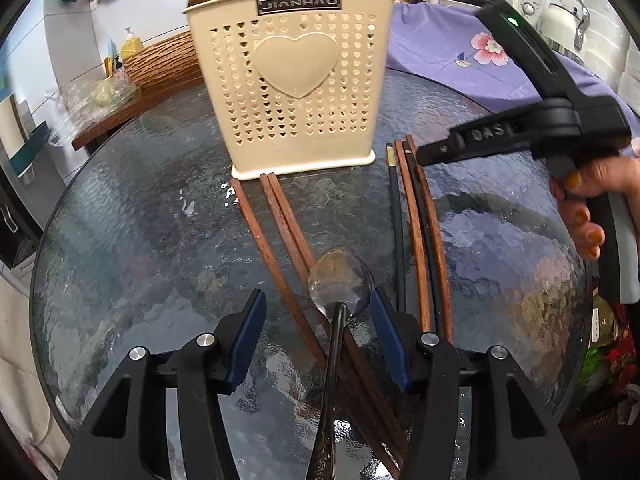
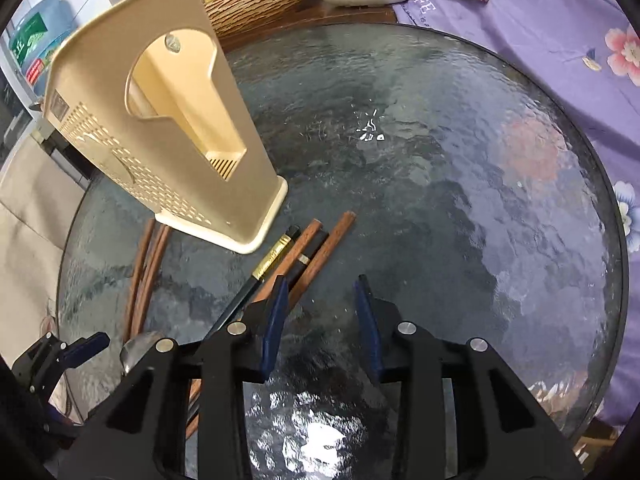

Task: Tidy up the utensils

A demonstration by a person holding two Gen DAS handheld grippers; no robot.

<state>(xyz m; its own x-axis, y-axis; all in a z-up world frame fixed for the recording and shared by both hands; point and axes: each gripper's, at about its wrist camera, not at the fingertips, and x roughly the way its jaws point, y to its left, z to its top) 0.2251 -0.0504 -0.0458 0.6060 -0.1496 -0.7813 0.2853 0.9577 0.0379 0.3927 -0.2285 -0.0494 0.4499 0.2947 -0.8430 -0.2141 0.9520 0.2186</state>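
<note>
Left wrist view: utensils not yet in the holder point(image 1: 296, 92)
Spoon point(image 1: 340, 280) and chopsticks point(image 1: 280, 236) lie on the glass table point(image 1: 132, 240); left gripper point(image 1: 318, 312) straddles the spoon unclamped, right gripper point(image 2: 322, 300) open, empty

We see a cream utensil holder point(image 1: 296, 92) pierced with rows of small heart-shaped holes around one large raised heart, with a dark label strip at its far top edge. On the grey-blue rippled glass table point(image 1: 140, 240) lie reddish-brown wooden chopsticks point(image 1: 280, 220) to the left and a mix of brown and black ones point(image 1: 416, 232) to the right, one black stick banded in gold point(image 2: 274, 256). The spoon point(image 1: 340, 276) is silvery. Far right, a lilac cloth point(image 2: 560, 40) carries pink blossoms. Our gripper pads point(image 1: 248, 336) are dark blue on black frames.
</note>
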